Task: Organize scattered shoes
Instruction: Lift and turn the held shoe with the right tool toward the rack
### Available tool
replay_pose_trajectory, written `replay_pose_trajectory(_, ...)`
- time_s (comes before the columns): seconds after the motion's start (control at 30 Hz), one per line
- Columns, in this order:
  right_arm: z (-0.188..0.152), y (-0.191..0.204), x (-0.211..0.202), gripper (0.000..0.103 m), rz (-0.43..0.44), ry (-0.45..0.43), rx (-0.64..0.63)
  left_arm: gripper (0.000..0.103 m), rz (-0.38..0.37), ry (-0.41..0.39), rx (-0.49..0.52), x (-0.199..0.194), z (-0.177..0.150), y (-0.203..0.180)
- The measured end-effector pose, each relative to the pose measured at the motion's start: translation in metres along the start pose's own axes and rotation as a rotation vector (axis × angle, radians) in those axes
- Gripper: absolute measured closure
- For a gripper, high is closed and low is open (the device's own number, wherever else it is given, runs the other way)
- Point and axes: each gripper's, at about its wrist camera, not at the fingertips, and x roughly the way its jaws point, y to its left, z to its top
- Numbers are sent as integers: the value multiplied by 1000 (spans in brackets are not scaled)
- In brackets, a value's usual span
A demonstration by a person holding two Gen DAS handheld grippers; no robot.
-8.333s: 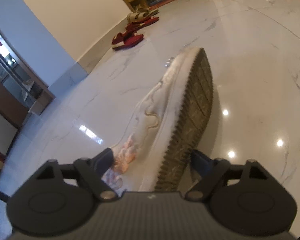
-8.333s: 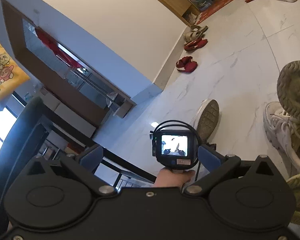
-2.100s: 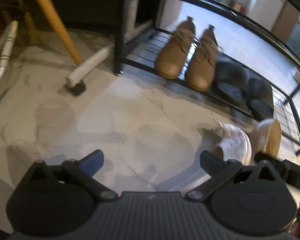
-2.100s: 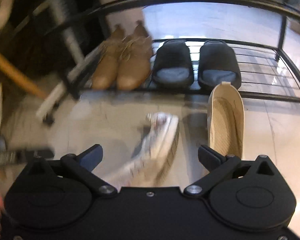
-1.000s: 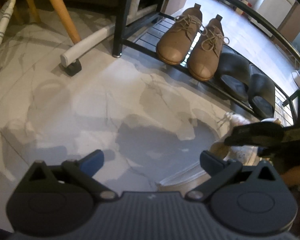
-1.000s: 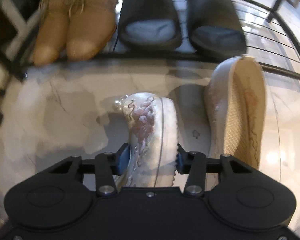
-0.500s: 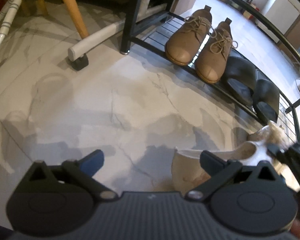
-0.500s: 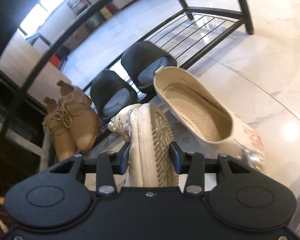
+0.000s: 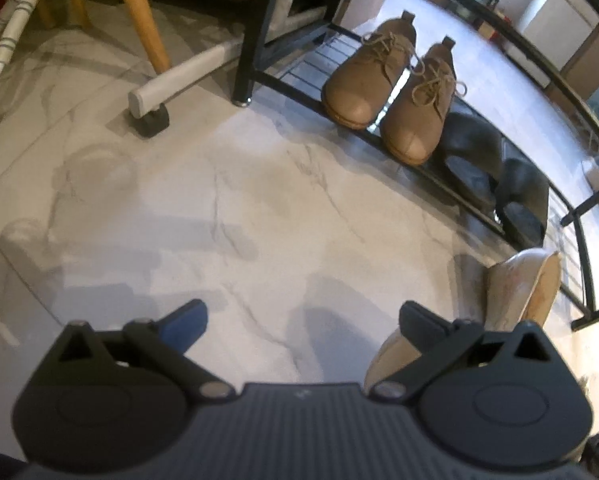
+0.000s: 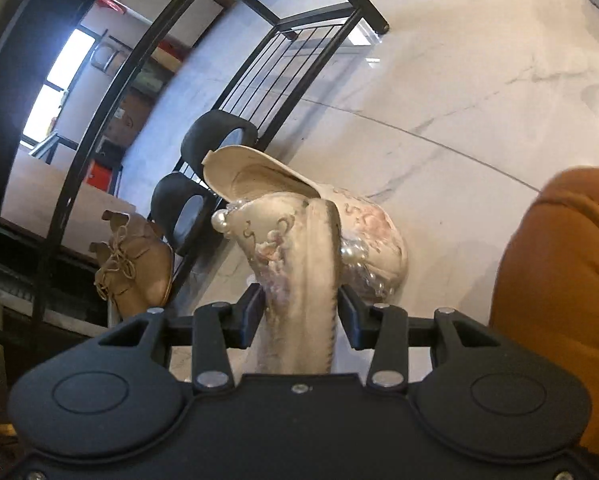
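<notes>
My right gripper (image 10: 301, 300) is shut on a cream embroidered flat shoe (image 10: 299, 248) with pearls at the toe, held on its side above the floor. Just behind it its mate (image 10: 259, 176) lies on the marble floor against the black shoe rack (image 10: 299, 68). In the left wrist view a cream flat (image 9: 519, 284) shows at the lower right, partly hidden by one of my fingers. My left gripper (image 9: 301, 312) stands open over bare floor with nothing between its fingers.
On the rack's (image 9: 299, 88) bottom shelf stand tan lace-up shoes (image 9: 363, 84) and black slippers (image 9: 475, 156). A wooden leg (image 9: 139, 16) and a white bar foot (image 9: 171, 84) are at the far left. Orange clothing (image 10: 559, 300) of a person fills the right edge.
The right gripper has rolled and moved sideways with the cream shoe, whose side now faces the camera instead of its sole. It has left the left wrist view. The left gripper stayed put.
</notes>
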Motion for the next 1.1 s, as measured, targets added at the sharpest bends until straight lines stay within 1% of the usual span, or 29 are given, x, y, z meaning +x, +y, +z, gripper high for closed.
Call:
replay_pose_trajectory(0.1, -4, -11, -2, 55, -18, 14, 73, 1, -1, 9, -15, 2, 0, 2)
replay_pose_trajectory(0.13, -5, -15, -2, 57, -28, 20, 89, 1, -1, 13, -21, 3, 0, 3)
replay_pose_trajectory(0.17, -6, -20, -2, 63, -39, 26, 106, 1, -1, 16, -27, 4, 0, 3)
replay_pose_trajectory(0.2, -6, -24, -3, 63, -49, 31, 123, 1, -3, 18, -29, 4, 0, 4)
replay_pose_trajectory(0.27, -6, -24, -3, 60, -30, 46, 134, 1, -7, 22, -32, 4, -1, 4)
replay_pose_trajectory(0.33, -5, -24, -4, 59, -26, 60, 148, 1, -9, 22, -32, 3, -1, 5)
replay_pose_trajectory(0.4, -6, -25, -7, 56, -15, 94, 172, 1, -11, 26, -37, 3, -1, 7)
replay_pose_trajectory(0.5, -9, -25, -12, 52, -11, 135, 170, 1, -16, 39, -54, 3, -1, 9)
replay_pose_trajectory(0.57, -13, -24, -17, 43, 2, 183, 168, 1, -19, 45, -59, 3, -1, 9)
replay_pose_trajectory(0.6, -14, -23, -19, 40, 2, 198, 167, 1, -21, 46, -58, 3, -1, 9)
replay_pose_trajectory(0.63, -15, -19, -21, 37, -6, 242, 152, 1, -23, 46, -58, 3, -1, 9)
replay_pose_trajectory(0.67, -14, -17, -22, 37, -11, 258, 139, 1, -25, 47, -57, 3, -1, 9)
replay_pose_trajectory(0.73, -11, -10, -22, 36, -24, 291, 94, 1, -29, 45, -52, 3, -1, 9)
replay_pose_trajectory(0.77, -6, -2, -21, 35, -37, 316, 37, 1, -30, 45, -49, 3, -2, 8)
replay_pose_trajectory(0.8, -3, 1, -22, 33, -45, 322, 6, 1, -31, 45, -47, 3, -2, 8)
replay_pose_trajectory(0.83, 3, 7, -23, 27, -56, 320, -39, 1, -30, 46, -45, 3, -2, 8)
replay_pose_trajectory(0.93, 36, 31, -25, 15, -114, 266, -263, 1, -31, 51, -41, 5, -2, 7)
replay_pose_trajectory(1.03, 49, 41, -16, 14, -150, 289, -410, 1, -30, 57, -33, 6, -2, 5)
replay_pose_trajectory(1.1, 54, 45, -5, 14, -175, 348, -534, 1, -28, 60, -25, 7, -3, 4)
